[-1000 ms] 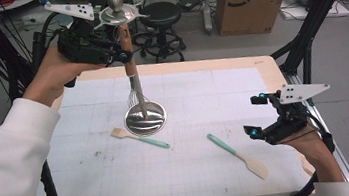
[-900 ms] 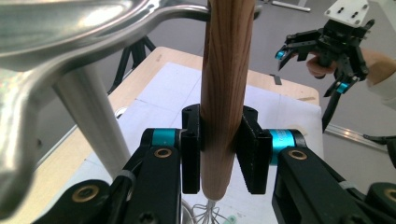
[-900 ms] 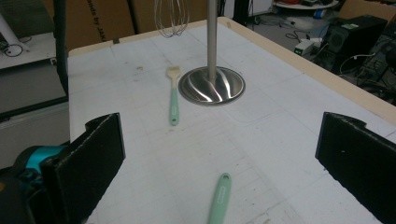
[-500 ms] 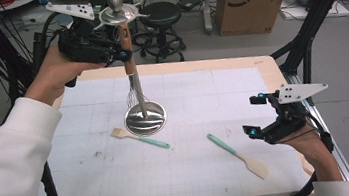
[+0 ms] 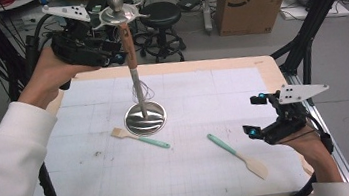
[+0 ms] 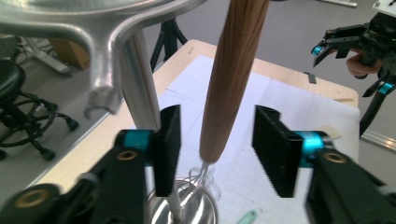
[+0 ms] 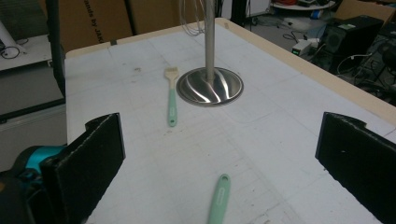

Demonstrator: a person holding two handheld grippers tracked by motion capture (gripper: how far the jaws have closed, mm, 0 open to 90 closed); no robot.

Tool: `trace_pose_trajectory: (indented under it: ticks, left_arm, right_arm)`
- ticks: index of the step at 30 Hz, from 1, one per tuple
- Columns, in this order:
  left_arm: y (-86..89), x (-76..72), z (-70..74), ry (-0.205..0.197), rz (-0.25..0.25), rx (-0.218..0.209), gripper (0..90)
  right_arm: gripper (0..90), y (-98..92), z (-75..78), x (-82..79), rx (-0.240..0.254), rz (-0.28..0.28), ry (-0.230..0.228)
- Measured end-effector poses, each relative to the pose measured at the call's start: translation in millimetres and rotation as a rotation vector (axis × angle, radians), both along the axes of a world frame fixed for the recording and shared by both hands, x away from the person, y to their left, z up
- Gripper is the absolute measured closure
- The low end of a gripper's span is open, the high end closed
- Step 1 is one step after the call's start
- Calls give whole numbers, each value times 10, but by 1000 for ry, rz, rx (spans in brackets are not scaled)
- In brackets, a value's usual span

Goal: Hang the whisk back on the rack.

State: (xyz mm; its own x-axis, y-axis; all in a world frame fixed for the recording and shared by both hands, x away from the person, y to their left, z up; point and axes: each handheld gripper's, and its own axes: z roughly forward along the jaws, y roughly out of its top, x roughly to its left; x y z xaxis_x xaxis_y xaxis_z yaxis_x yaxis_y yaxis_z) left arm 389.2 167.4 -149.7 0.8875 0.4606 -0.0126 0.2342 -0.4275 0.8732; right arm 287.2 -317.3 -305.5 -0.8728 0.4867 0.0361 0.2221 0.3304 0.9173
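While the whisk hangs by its wooden handle from the metal utensil stand, its wire end dangles just above the stand's round base near the far middle of the table. The left gripper is up at the handle with the handle sitting between its jaws, and those jaws have just been opening; in the left gripper view there's a visible gap on both sides of the wood, so the pads aren't pressing on it. Near the base, a mint-handled pastry brush lies flat on the white gridded mat, bristles pointing to the left side. Further toward the right front lies a spatula with a mint handle and pale blade, well apart from the stand. Past that, the right gripper hovers over the table's right edge with its jaws spread wide and nothing between them
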Motion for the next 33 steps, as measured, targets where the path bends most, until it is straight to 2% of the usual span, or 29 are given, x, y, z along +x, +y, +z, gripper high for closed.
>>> trace_pose_trajectory:
  ticks: [8,12,14,16,18,25,29,33]
  left_arm:
    - [45,-206,56,-49,-11,49,345]
    - [94,-330,77,-72,39,81,140]
    - [143,-390,63,-73,48,75,117]
    - [195,-450,44,-77,55,80,43]
    - [251,-512,28,-86,52,69,16]
    - [432,-693,-34,-111,54,57,16]
    - [511,-748,-62,-111,47,70,16]
    - [558,-765,-73,-112,38,57,16]
  right_arm:
    - [4,1,-51,-35,-1,-16,9]
    - [4,-14,-77,-43,7,-27,19]
    - [4,-10,-89,-49,2,-26,20]
    - [4,-11,-103,-51,1,-22,25]
    - [4,-14,-117,-50,-5,-29,28]
    - [4,-32,-164,-43,-8,-48,42]
    - [4,-51,-221,-38,-6,-51,53]
    - [4,-65,-281,-33,-4,-40,79]
